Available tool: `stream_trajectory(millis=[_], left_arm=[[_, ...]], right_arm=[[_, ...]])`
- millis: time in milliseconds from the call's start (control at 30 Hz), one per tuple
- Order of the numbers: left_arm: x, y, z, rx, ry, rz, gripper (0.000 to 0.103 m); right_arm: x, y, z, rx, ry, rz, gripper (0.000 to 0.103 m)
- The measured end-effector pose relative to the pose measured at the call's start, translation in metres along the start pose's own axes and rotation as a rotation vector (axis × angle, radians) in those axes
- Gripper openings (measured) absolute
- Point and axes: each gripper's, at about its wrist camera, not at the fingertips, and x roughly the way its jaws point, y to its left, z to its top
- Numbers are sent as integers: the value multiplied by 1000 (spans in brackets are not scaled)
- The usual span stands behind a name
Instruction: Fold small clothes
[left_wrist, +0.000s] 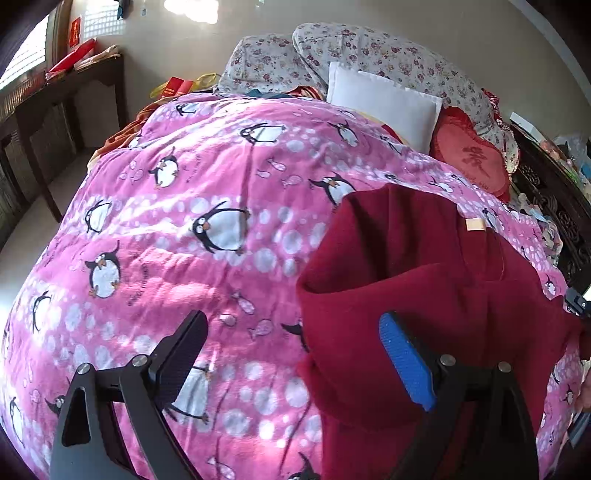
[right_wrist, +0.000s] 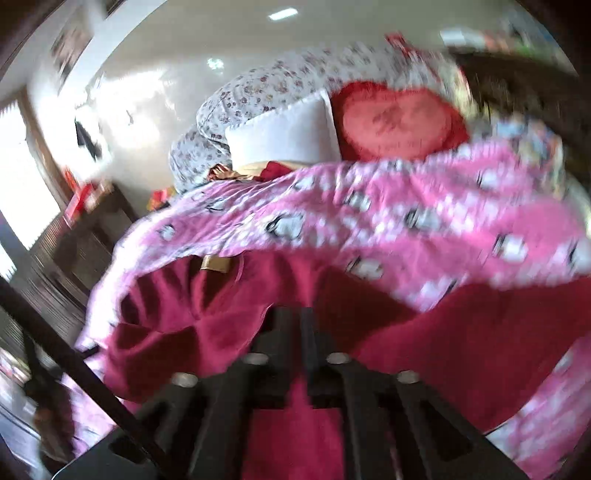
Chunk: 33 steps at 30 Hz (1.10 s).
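A dark red knit garment (left_wrist: 417, 288) lies on the pink penguin blanket (left_wrist: 207, 192) at the right, partly folded, with a tan neck label showing. My left gripper (left_wrist: 295, 354) is open just above the blanket; its blue-padded right finger sits over the garment's left edge, its black left finger over bare blanket. In the blurred right wrist view the same garment (right_wrist: 461, 354) fills the lower half. My right gripper (right_wrist: 299, 325) has its fingers close together, shut on a fold of the garment.
The bed head holds a white pillow (left_wrist: 384, 103), a red heart cushion (left_wrist: 469, 155) and a floral quilt (left_wrist: 369, 51). A dark wooden table (left_wrist: 62, 96) stands at the left, and a carved dark headboard (left_wrist: 554, 199) at the right.
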Motion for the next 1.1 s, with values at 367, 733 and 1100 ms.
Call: stream_trajectory(millis=[367, 733, 1100], left_arm=[[1, -4, -6, 5, 20, 4, 94], [12, -3, -10, 4, 38, 5, 94], [29, -1, -34, 23, 69, -4, 94]], right_arm=[[64, 47, -21, -169, 138, -32, 9], [-8, 7, -18, -191, 59, -310, 35], [49, 152, -11, -329, 91, 211, 71]])
